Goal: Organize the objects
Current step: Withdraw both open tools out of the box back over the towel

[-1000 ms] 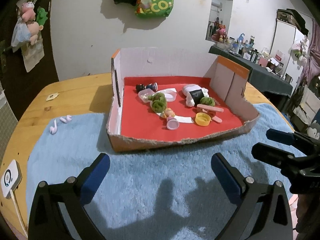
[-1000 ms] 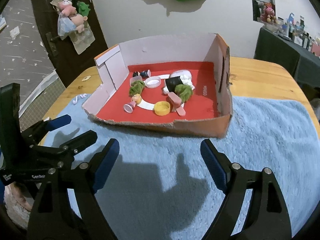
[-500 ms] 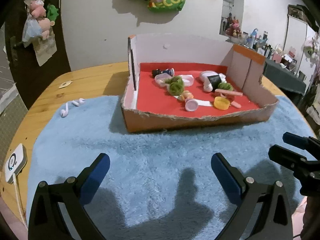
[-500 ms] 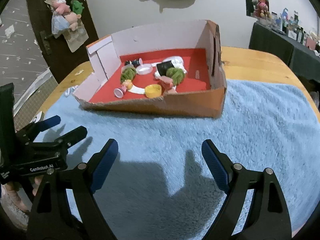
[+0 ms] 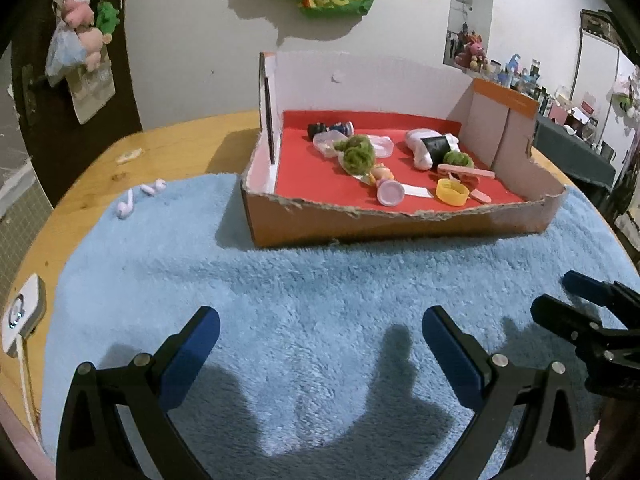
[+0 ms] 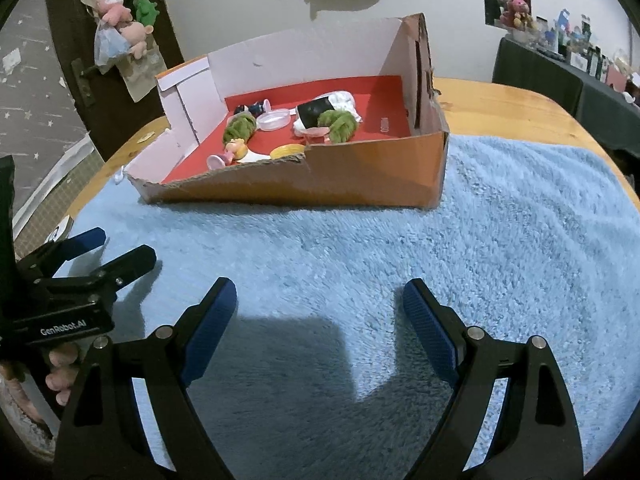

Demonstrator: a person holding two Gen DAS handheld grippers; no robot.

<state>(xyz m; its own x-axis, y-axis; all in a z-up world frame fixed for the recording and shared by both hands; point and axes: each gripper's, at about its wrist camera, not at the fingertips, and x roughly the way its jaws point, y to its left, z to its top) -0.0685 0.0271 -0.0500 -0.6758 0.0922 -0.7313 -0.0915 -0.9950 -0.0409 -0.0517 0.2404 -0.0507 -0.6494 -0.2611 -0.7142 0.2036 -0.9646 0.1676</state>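
Observation:
A cardboard box (image 5: 360, 228) with a red floor stands on the blue fluffy mat (image 5: 320, 300); it also shows in the right wrist view (image 6: 360, 176). Inside lie green fuzzy balls (image 5: 356, 154), a yellow cap (image 5: 452, 192), a pink cap (image 5: 390, 193), a white and black plush (image 5: 430, 146) and clear lids (image 6: 274, 119). My left gripper (image 5: 320, 332) is open and empty, low over the mat in front of the box. My right gripper (image 6: 320, 304) is open and empty, also before the box.
Two white earbuds (image 5: 138, 198) lie at the mat's left edge on the wooden table (image 5: 160, 148). A white charger (image 5: 22, 312) sits at the table's left rim. Each gripper shows in the other's view, the right (image 5: 592, 320) and the left (image 6: 92, 252).
Both grippers have dropped lower and pulled back from the box, so its front wall now hides more of the contents. Both stay open and empty.

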